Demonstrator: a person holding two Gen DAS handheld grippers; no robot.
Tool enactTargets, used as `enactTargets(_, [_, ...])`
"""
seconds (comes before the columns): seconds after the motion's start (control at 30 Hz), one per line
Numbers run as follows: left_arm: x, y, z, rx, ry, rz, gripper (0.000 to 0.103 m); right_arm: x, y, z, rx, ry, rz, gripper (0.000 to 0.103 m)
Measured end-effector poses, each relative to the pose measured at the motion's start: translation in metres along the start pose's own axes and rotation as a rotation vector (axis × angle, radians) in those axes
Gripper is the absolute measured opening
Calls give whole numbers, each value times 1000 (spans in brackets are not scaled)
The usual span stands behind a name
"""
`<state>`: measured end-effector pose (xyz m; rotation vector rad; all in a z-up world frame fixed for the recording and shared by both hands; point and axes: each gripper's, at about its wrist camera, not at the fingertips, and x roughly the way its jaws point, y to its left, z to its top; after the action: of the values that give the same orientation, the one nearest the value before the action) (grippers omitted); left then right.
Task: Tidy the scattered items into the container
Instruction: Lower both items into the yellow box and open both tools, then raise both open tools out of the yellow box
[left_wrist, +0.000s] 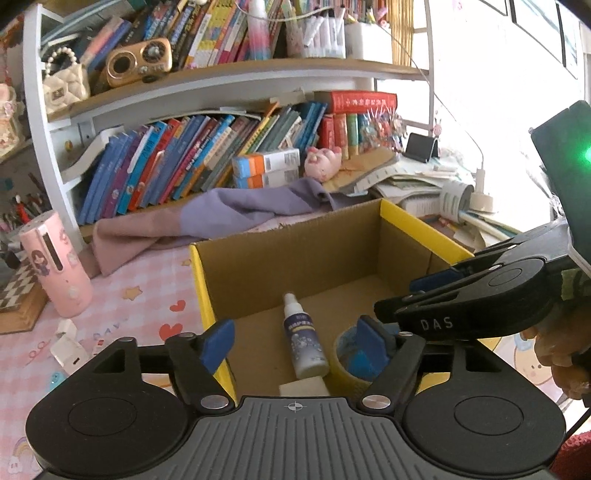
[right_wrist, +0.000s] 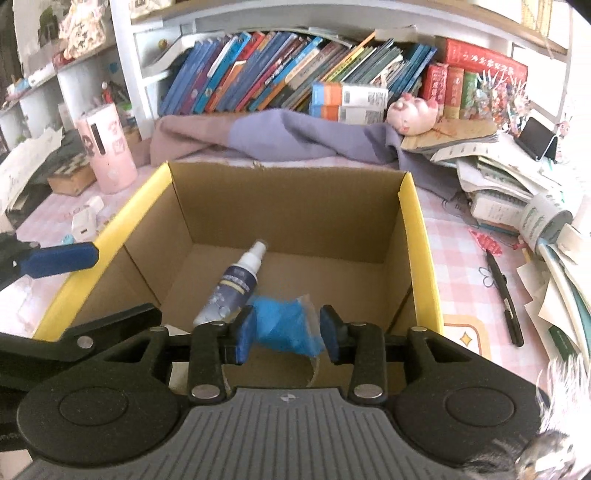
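Spray bottle (right_wrist: 236, 284) in cardboard box (right_wrist: 288, 195), ahead of open left tongs (left_wrist: 295, 347)

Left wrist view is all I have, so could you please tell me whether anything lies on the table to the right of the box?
Observer: Yes, a black pen lies on the tablecloth just right of the cardboard box.
Operator: Thank you. Are the right gripper's jaws shut on something?
Observer: No, the right gripper stands open. A blue packet shows between its pads, and the right-hand pad is clear of it.
Operator: Is anything else near that pen?
Observer: A small red trinket lies by its far end.
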<state>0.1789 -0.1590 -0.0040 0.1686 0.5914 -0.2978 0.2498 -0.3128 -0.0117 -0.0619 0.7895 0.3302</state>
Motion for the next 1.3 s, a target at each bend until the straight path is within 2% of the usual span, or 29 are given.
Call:
enactTargets(0.07, [-4, 1, -2, -8, -16, 20, 86, -5, 2, -1, 6, -15, -11, 39])
enactTargets(0.33, [-28, 18, -11, -57, -66, 28, 88, -26, 11, -5, 46, -101, -76, 42])
enactTargets(0.63, [-45, 30, -17, -27, -98, -24, 89, -46, 34, -14, 61, -143, -109, 42])
enactTargets(1.07, [-65, 43, -29, 7, -130, -112, 89, -73, 61, -35, 109, -175, -223, 42])
enactTargets(1.3, [-84, 55, -45, 17, -137, -134, 90, -86, 80, -48, 128, -195, -277, 42])
